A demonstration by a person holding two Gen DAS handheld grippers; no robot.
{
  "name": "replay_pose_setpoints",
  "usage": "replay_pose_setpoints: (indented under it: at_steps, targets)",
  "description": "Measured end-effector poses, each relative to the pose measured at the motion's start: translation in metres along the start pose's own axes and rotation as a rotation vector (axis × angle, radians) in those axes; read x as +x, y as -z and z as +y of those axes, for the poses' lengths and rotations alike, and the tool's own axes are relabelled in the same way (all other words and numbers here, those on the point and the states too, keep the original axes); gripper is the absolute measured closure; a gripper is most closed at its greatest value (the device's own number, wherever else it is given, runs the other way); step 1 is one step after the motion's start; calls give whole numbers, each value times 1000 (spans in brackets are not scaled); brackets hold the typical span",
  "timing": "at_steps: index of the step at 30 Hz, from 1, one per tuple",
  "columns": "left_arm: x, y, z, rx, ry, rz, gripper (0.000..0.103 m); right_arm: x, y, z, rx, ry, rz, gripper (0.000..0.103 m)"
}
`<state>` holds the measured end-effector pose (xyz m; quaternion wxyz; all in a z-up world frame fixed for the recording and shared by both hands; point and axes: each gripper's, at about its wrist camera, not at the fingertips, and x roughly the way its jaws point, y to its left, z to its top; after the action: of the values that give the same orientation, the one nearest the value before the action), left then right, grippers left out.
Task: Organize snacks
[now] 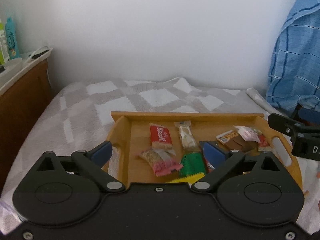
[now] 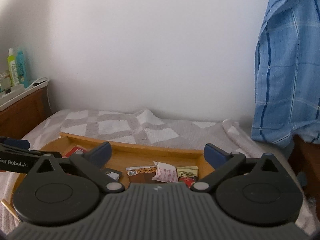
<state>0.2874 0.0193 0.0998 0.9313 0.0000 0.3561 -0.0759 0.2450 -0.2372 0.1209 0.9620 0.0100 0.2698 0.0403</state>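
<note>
Left gripper (image 1: pixel 159 152) is standing with jaws wide apart, nothing between the pads, hanging above the near part of the wooden tray (image 1: pixel 186 115). Right gripper (image 2: pixel 158 154) is also spread wide and gripping nothing, hanging over the tray's right half; its body is showing at the right edge of the left wrist view.

The tray is sitting on a grey-and-white checked blanket (image 1: pixel 112 100), long side running left to right, cut-out handle (image 1: pixel 282 150) at its right end.

Snacks are all lying flat inside the tray:
- red Biscoff pack (image 1: pixel 160 137), left of centre, long axis pointing toward the far rim, slightly tilted.
- clear-wrapped pale bar (image 1: pixel 186 137) just right of it, roughly parallel, long axis near-to-far.
- pink-ended packet (image 1: pixel 162 160) nearer the front, lying diagonally, touching the Biscoff pack's near end.
- green packet (image 1: pixel 192 164) at the near edge, with a yellow packet (image 1: pixel 188 179) just in front of it, both partly hidden by the left gripper.
- at the right end, a cluster: nut packet (image 2: pixel 143 170), brown bar (image 2: pixel 143 179), pink-and-white sachet (image 2: pixel 166 173), gold-and-red packet (image 2: pixel 187 175), overlapping or touching.

Blue checked cloth (image 2: pixel 286 80) is hanging at the right. Bottles (image 2: pixel 17 70) are standing on a shelf far left.
</note>
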Motion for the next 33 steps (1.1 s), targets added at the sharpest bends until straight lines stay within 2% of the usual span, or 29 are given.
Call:
replay_pose_setpoints:
  at_steps: [7, 13, 22, 33]
  targets:
    - [-40, 17, -8, 19, -4, -12, 2, -30, 1, -4, 23, 2, 7, 0]
    - [-69, 42, -19, 45, 11, -23, 1, -57, 16, -12, 74, -4, 18, 0]
    - [-98, 89, -33, 31, 15, -17, 1, -99, 53, -12, 82, -1, 21, 0]
    - [-106, 149, -41, 27, -23, 24, 1, -135, 117, -6, 127, 44, 2, 0]
